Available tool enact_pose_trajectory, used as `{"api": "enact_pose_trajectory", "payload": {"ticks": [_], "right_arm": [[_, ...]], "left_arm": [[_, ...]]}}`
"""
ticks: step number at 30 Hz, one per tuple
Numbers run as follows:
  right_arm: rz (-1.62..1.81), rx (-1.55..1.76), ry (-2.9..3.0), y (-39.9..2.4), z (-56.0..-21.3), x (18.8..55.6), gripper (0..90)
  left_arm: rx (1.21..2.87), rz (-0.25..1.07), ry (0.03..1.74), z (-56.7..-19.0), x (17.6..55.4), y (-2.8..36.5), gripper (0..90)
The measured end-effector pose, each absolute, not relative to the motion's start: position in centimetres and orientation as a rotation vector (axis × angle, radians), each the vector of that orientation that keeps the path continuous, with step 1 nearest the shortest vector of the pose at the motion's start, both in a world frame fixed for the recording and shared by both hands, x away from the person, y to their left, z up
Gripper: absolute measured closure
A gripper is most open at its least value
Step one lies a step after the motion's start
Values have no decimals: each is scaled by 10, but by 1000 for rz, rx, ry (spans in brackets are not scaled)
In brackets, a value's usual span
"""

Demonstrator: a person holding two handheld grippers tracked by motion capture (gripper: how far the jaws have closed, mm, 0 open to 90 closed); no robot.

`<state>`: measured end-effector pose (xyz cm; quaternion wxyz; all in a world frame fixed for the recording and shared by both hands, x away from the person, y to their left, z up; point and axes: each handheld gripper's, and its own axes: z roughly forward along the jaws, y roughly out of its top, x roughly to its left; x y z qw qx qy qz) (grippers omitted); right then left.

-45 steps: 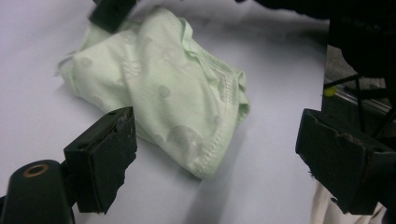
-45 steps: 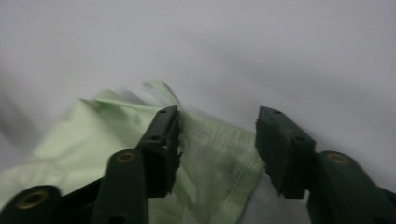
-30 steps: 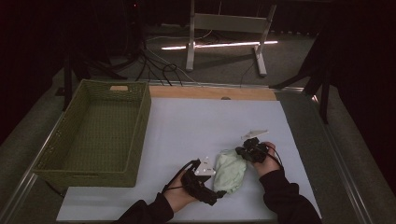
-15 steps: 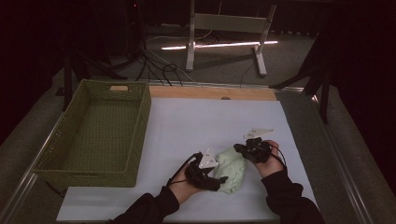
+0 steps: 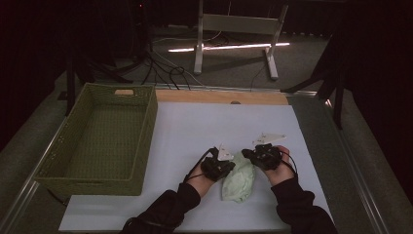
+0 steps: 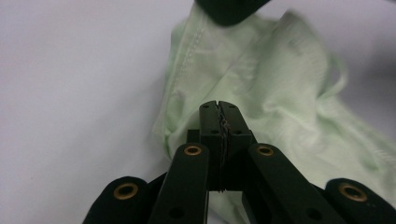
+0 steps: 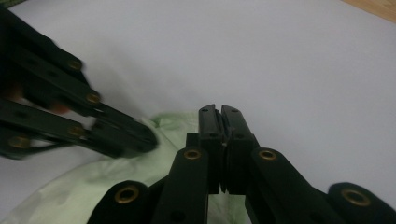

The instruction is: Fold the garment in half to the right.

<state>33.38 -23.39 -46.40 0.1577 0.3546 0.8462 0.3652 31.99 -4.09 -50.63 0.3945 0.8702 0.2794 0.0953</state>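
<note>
A crumpled pale green cloth [image 5: 238,181] lies on the white sheet [image 5: 204,126] near the front edge. My left gripper [image 5: 230,165] is at the cloth's left side. Its jaws have just been closing and now meet [image 6: 219,103] low over a fold of the cloth [image 6: 280,93], with a thin bit of fabric seemingly pinched in the seam. At the cloth's upper end, my right gripper [image 5: 247,155] is shut [image 7: 219,108] with green fabric [image 7: 140,186] bunched under its jaws. The left gripper's jaw tips [image 7: 140,136] sit close beside it.
A green woven basket [image 5: 148,131] stands at the left of the sheet with nothing in it. A wooden strip [image 5: 219,96] runs along the far edge. Behind the table are a metal stand [image 5: 234,24] and floor cables [image 5: 165,68].
My left gripper has slid right to the cloth's left edge and its jaws have gone from wide open to shut. The right gripper has stayed shut at the cloth's top and risen slightly.
</note>
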Motion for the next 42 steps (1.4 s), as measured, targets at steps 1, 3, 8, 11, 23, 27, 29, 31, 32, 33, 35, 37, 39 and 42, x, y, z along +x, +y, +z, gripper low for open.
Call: {"api": "enact_pose_trajectory", "payload": {"ticks": [1, 3, 8, 11, 23, 27, 29, 31, 32, 33, 35, 37, 39, 42], "right_arm": [[1050, 1013, 2420, -233, -464, 333, 885], [1062, 1007, 2422, -232, -463, 331, 885], [1091, 989, 2433, -230, -463, 318, 885], [1118, 974, 2458, -231, -463, 308, 885], [1113, 1038, 2543, -251, -489, 291, 883], [1098, 1028, 2572, -253, -490, 289, 881], [1075, 1026, 2575, -253, -491, 289, 881], [1063, 1034, 2581, -254, -492, 290, 880], [1059, 1036, 2580, -254, -492, 290, 880], [1063, 1040, 2580, -253, -493, 290, 880], [1054, 1040, 2581, -253, -492, 290, 880], [1053, 1036, 2580, -252, -492, 290, 881], [1055, 1033, 2579, -251, -492, 290, 880], [1058, 1030, 2579, -249, -492, 291, 881]], "left_arm": [[2224, 255, 699, -509, 320, -43, 900], [2257, 262, 704, -514, 320, -45, 900], [2277, 292, 706, -519, 318, -46, 900], [2291, 318, 704, -518, 316, -47, 900], [2314, 398, 678, -504, 304, -30, 766], [2304, 412, 660, -500, 305, -22, 763], [2297, 424, 651, -500, 307, -21, 766], [2290, 417, 633, -501, 308, -22, 769], [2297, 427, 612, -502, 308, -23, 769], [2304, 426, 594, -502, 308, -24, 769], [2300, 420, 574, -503, 309, -27, 769], [2325, 438, 569, -505, 312, -31, 769], [2357, 448, 574, -508, 316, -34, 767], [2364, 476, 571, -512, 319, -39, 767]]}}
